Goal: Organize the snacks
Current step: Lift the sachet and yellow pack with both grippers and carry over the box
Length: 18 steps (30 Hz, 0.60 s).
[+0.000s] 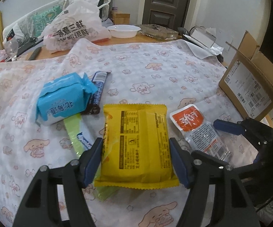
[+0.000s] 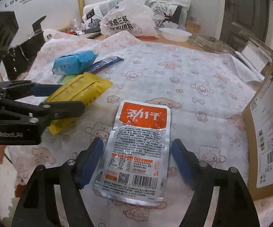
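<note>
Left wrist view shows the left hand-held gripper clamped on the yellow snack packet at lower centre, while the right hand-held gripper stands apart astride the silver-and-orange pouch lying on the bench.

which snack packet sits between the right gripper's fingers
The silver and orange pouch, lying flat between the open right gripper. The yellow packet is in the left gripper; the blue pack lies farther back.
</note>
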{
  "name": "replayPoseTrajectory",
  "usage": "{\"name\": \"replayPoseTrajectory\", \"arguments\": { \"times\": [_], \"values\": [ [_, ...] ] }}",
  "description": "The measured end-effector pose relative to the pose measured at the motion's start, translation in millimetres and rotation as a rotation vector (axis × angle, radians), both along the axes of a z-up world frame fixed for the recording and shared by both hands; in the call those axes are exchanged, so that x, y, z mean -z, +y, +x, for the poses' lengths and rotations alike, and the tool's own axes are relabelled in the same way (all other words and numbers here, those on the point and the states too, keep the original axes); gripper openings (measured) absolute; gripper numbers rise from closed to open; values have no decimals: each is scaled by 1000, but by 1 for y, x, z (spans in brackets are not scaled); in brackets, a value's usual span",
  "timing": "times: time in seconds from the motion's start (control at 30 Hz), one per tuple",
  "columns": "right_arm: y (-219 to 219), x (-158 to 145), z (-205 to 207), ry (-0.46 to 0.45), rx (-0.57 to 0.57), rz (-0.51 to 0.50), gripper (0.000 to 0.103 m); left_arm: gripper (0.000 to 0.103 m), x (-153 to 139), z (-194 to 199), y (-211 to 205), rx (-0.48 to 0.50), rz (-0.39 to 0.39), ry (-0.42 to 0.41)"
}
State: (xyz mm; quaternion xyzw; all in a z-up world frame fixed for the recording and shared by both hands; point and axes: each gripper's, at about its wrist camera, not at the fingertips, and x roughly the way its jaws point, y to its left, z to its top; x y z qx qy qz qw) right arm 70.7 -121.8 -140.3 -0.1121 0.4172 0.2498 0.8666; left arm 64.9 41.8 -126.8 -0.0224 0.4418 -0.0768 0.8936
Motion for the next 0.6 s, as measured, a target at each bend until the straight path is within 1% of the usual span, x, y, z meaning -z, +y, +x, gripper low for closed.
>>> {"name": "replayPoseTrajectory", "arguments": {
  "times": [0.03, 0.13, 0.17, 0.2, 0.43, 0.6],
  "values": [
    [3, 1, -1, -17, 3, -14, 72, 65, 0, -1, 1, -2, -2, -1],
    [5, 2, 1, -28, 18, -5, 71, 65, -1, -4, 4, -4, -11, -7],
    [6, 2, 1, -31, 18, -3, 67, 65, -1, -4, 4, -4, -13, -9],
    [7, 1, 1, -35, 14, -3, 66, 65, -1, -5, 5, -4, -16, -10],
    [7, 0, 2, -25, 7, 3, 65, 65, -5, -6, 12, -10, -30, -22],
    [11, -14, -4, -33, -26, 38, 65, 65, -21, -12, 20, -35, -38, -58]
  ]
}}
